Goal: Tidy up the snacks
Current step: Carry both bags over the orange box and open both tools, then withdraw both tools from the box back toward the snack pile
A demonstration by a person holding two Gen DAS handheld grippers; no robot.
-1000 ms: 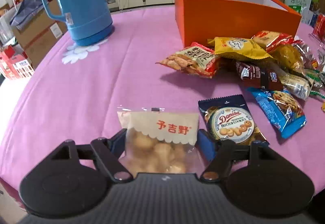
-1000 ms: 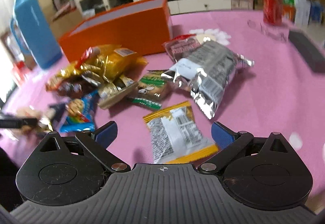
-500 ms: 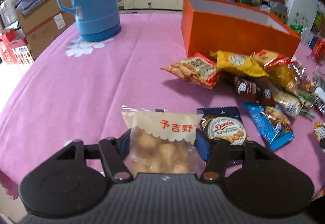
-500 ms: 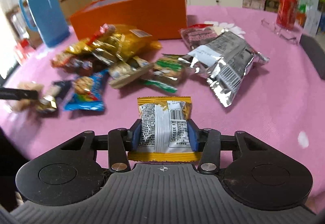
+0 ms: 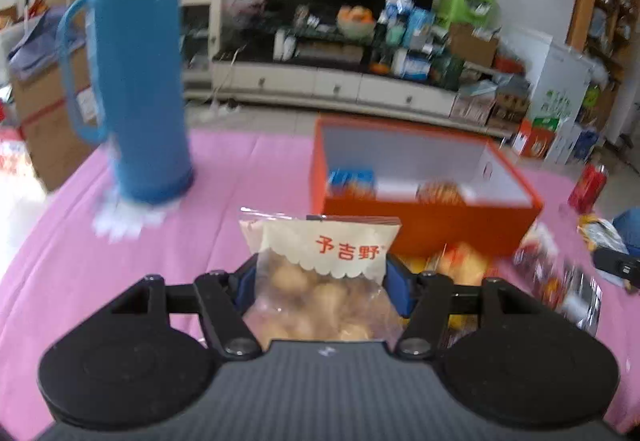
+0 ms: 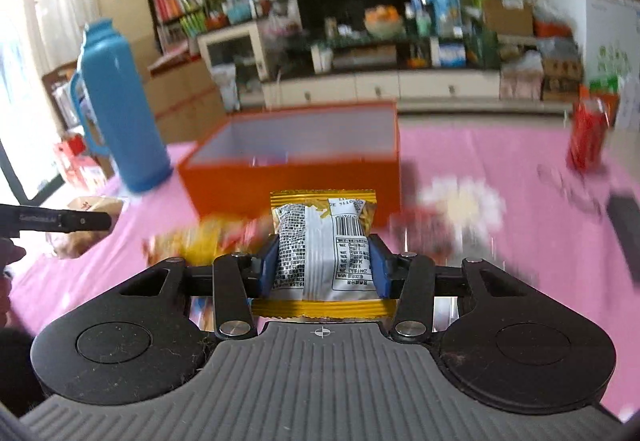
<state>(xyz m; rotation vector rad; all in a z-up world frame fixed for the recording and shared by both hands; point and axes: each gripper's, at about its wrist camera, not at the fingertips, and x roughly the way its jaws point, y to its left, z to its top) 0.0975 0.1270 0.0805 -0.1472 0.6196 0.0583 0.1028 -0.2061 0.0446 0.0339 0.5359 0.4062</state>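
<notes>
My left gripper (image 5: 320,283) is shut on a clear bag of round biscuits with a cream label (image 5: 320,273), held above the pink table. The orange box (image 5: 424,217) lies ahead and slightly right, with a few packets inside. My right gripper (image 6: 322,267) is shut on a yellow-and-silver snack packet (image 6: 324,249), lifted above the table. The orange box (image 6: 292,177) stands straight ahead of it. A blurred pile of loose snacks (image 6: 208,237) lies below, in front of the box.
A tall blue thermos (image 5: 138,81) stands at the left of the box, also in the right wrist view (image 6: 120,109). A red can (image 6: 586,133) stands at the far right. A dark flat object (image 6: 626,233) lies at the right edge. Loose snacks (image 5: 556,273) lie right of the box.
Both grippers have lifted their packets off the table and risen towards the orange box. The right gripper closed on its packet within the last second.
</notes>
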